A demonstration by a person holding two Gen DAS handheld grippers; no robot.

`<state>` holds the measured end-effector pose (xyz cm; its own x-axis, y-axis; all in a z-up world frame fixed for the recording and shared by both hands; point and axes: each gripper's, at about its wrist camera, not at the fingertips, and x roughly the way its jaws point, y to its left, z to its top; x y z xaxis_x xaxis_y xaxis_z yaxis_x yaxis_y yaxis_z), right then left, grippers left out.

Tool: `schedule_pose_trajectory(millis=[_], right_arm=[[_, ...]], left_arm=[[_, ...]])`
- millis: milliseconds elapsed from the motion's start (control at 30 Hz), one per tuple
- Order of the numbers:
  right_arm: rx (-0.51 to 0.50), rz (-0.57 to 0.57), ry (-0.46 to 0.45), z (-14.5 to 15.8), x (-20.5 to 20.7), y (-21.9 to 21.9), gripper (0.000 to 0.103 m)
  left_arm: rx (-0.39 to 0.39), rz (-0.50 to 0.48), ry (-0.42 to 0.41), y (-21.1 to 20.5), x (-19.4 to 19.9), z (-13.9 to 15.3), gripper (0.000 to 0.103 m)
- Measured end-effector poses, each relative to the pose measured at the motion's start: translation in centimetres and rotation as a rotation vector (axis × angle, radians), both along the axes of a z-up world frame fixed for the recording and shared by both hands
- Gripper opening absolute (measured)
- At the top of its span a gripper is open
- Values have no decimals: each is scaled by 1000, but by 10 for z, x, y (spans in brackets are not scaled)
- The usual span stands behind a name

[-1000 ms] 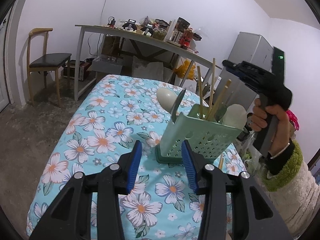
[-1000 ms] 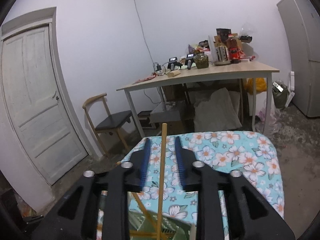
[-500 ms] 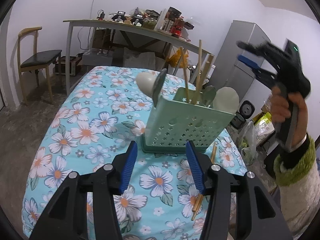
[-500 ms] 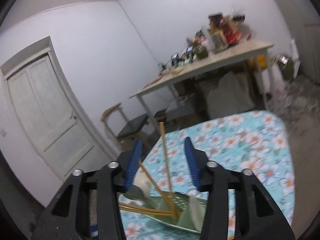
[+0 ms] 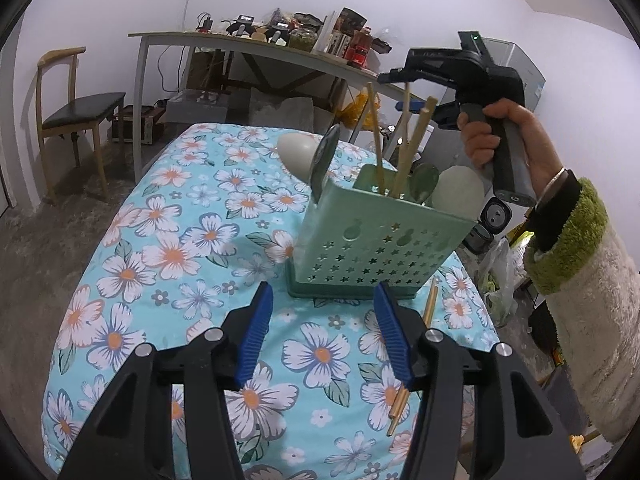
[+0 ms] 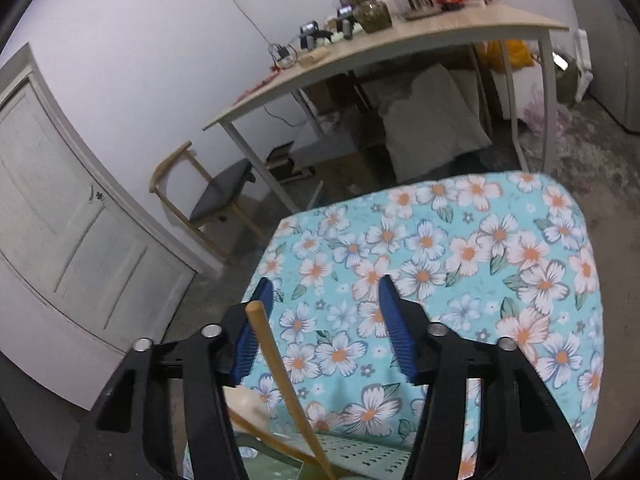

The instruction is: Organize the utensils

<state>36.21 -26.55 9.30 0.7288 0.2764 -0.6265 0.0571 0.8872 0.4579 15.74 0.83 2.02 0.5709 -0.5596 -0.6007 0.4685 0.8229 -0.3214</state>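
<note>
On the desk (image 5: 168,216) with the blue flower-print cloth sits a mint green utensil caddy (image 5: 372,252), the kind with little star cutouts punched through the front wall. It stands on a darker green drip base and looks tilted in the fisheye view. Sticking out of it: three wooden chopsticks (image 5: 404,140) leaning at different angles, two green spoons and two pale cream ones, one of each at either end (image 5: 298,152). I can't make out which compartment anything is in.

The left claw (image 5: 324,332) hovers low over the cloth just in front of the caddy, blue pads spread wide apart, holding nothing. A loose chopstick (image 5: 430,308) lies flat on the cloth beside the caddy's right corner, passing under the claw's right finger.

The right claw (image 6: 326,324) is up above the caddy, gripped by the person's hand (image 5: 492,136) in a fuzzy green-cuffed sleeve. From its own camera the pads are also well apart, and one chopstick's top end (image 6: 256,312) pokes up right by its left pad. Can't tell whether it actually touches the pad.

As for labels or writing: nothing readable. The back table (image 5: 240,40) has bottles, a jar and boxes with printing on them, but it's all too small and blurry. There's a green indicator light on the right claw's body and a wooden chair (image 5: 76,112) by the wall.
</note>
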Motion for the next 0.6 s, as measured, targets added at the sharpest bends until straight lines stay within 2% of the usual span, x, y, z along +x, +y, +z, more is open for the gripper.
schedule_pose_trajectory(millis=[33, 67, 100, 167, 300, 400, 500, 600], right_arm=[[1, 0, 8, -3, 1, -1, 30], [3, 4, 12, -4, 1, -2, 21], [6, 16, 13, -4, 0, -1, 5], [-11, 31, -12, 1, -7, 2, 4], [-161, 72, -143, 33, -37, 23, 4], [-325, 94, -231, 48, -56, 45, 4], [-423, 114, -244, 40, -66, 59, 4], [-390, 154, -221, 28, -70, 59, 4]], left_arm=[[-1, 0, 2, 1, 0, -1, 51], [-1, 0, 5, 1, 1, -1, 51], [-2, 0, 7, 1, 2, -2, 51], [-5, -1, 7, 1, 2, -3, 51], [-8, -2, 17, 1, 4, -5, 51], [-14, -3, 21, 1, 5, -5, 51], [-15, -6, 21, -1, 4, -5, 51], [-12, -12, 15, -2, 1, -3, 51]])
